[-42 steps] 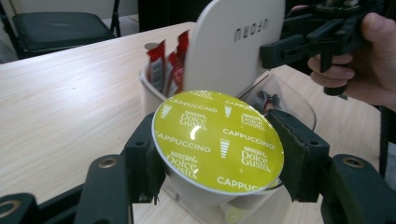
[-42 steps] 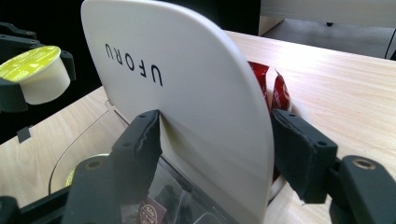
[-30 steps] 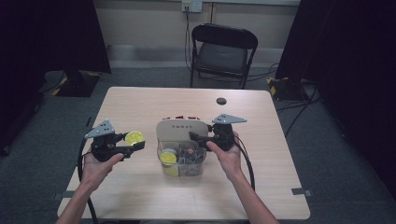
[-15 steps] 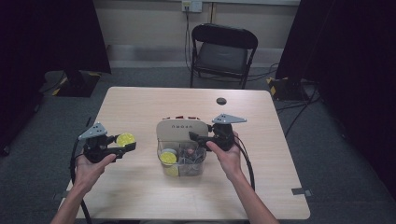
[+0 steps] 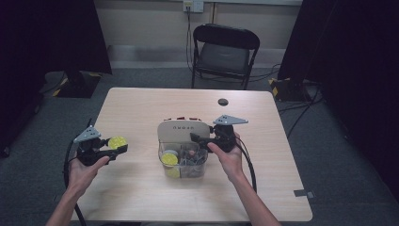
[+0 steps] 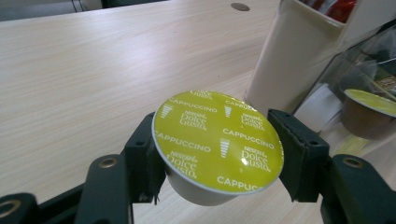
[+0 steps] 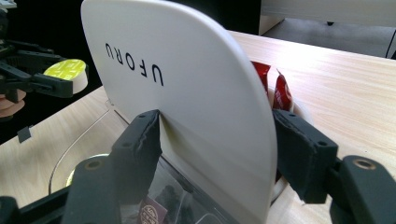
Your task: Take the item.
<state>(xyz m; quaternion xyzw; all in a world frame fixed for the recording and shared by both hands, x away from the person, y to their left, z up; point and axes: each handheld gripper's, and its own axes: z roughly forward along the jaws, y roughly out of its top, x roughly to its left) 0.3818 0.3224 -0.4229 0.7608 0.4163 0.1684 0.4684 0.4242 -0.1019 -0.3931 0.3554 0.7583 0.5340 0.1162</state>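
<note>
Yellow-green foil with "Cappuccino" printed across it covers the coffee capsule [image 6: 218, 142], which sits pinched between the two black jaws of the left gripper [image 5: 113, 147], lid facing up and the pale cup body hanging below, clear of the wooden table [image 5: 141, 108]. In the high view this gripper is at the left side of the table, well apart from the clear box [image 5: 184, 162] in the middle. The box holds at least one more yellow-lidded capsule [image 5: 169, 159] and some darker items too small to identify. Its cream lid [image 7: 187, 93], marked "UFORU", stands raised at the rear of the box. The right gripper [image 5: 200, 138] has its jaws set either side of this lid's edge, one pad against the lid's face; whether the other pad touches cannot be told. Red packets [image 7: 275, 88] stand just behind the lid. A black chair [image 5: 225, 52] stands beyond the far edge of the table.
</note>
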